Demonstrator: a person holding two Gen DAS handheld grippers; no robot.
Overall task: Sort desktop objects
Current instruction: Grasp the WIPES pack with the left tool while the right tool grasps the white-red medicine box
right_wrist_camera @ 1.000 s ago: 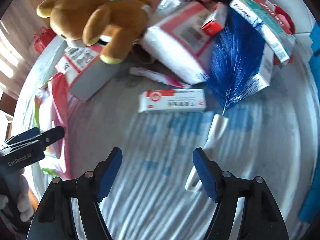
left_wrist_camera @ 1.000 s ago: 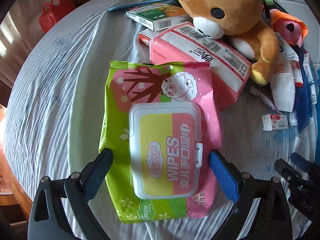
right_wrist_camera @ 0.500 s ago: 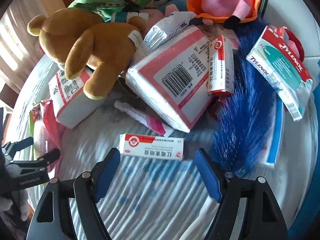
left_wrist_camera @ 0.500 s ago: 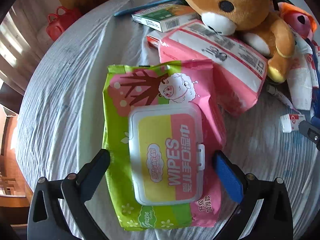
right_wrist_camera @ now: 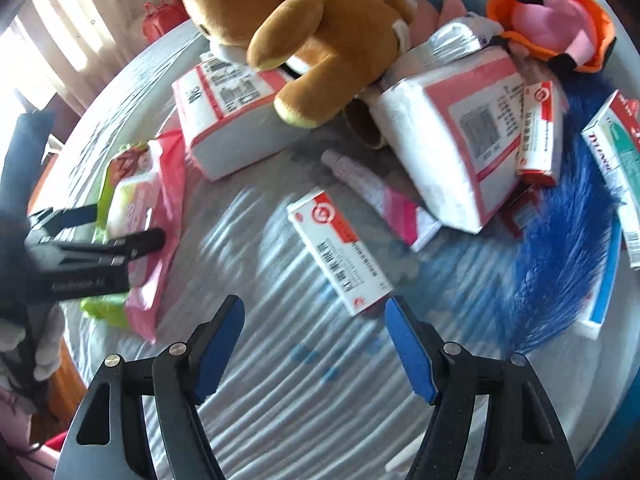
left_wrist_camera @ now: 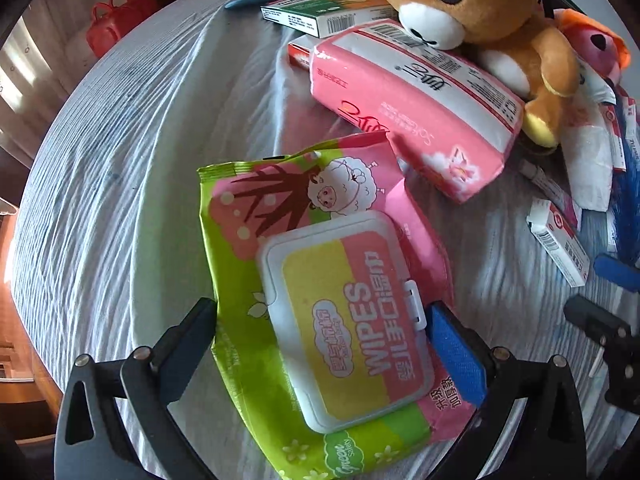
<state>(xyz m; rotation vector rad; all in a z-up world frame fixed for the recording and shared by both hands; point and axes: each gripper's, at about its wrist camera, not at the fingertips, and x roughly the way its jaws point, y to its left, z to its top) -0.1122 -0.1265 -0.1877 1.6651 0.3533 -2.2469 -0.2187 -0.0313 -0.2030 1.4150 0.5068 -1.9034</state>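
My left gripper (left_wrist_camera: 320, 340) is shut on a green and pink pack of wet wipes (left_wrist_camera: 320, 280), its fingers pressing both long sides, with the pack tilted over the grey cloth. The pack also shows in the right wrist view (right_wrist_camera: 136, 208), with the left gripper (right_wrist_camera: 120, 236) on it. My right gripper (right_wrist_camera: 314, 340) is open and empty, just short of a red and white medicine box (right_wrist_camera: 340, 256) that lies on the cloth in front of it.
A brown plush bear (right_wrist_camera: 312, 40) lies on a pink tissue pack (left_wrist_camera: 416, 108). Around it are a white tissue pack (right_wrist_camera: 452, 140), a pink tube (right_wrist_camera: 380, 196), a blue feather duster (right_wrist_camera: 560, 248), a pink and orange plush (right_wrist_camera: 556, 24), several medicine boxes and a red bag (left_wrist_camera: 116, 20).
The left gripper has lifted and turned the wipes pack, which now sits tilted. The right gripper has swung left and closer to the red and white medicine box.
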